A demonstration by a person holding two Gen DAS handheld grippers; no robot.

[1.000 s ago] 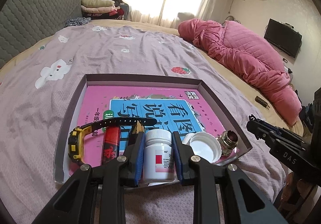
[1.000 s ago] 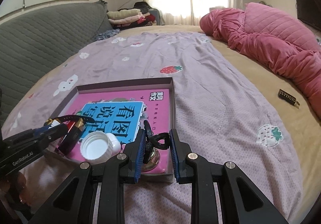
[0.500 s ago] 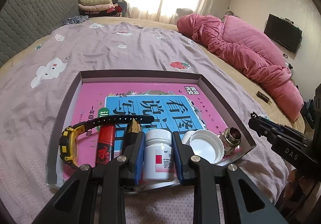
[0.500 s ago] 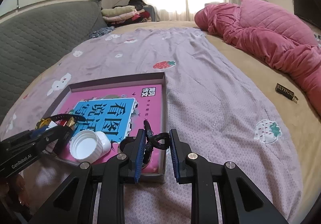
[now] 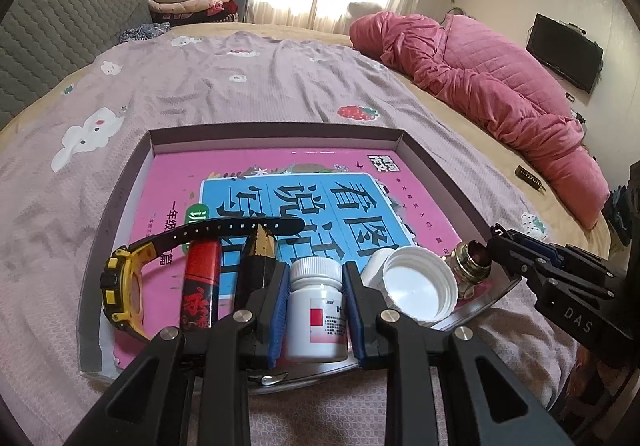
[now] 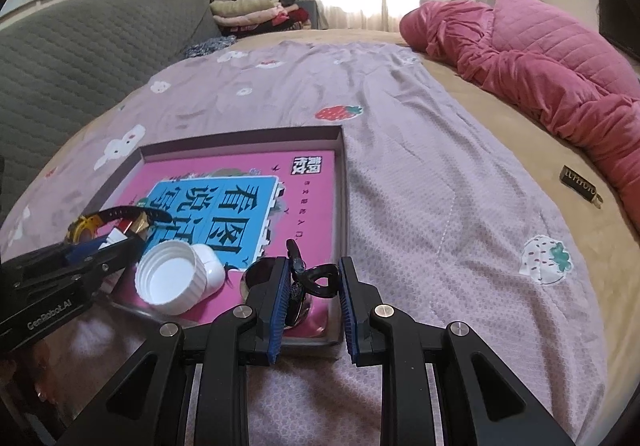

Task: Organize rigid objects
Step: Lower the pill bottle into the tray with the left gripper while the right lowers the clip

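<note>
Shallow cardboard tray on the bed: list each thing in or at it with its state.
White pill bottle: capped, upright, clamped by left gripper.
White ribbed screw cap: off, on its side, hollow showing.
Yellow-and-black wristwatch: on edge, strap unbuckled.
Black loop-shaped clip: held by right gripper.
Pink book: closed, flat.

Tray (image 5: 132,182) lies on the bed (image 5: 240,86); book (image 5: 320,174) inside it; along its near edge, left to right: watch (image 5: 120,286), tube (image 5: 200,286), bottle (image 5: 316,310), cap (image 5: 416,286).
</note>
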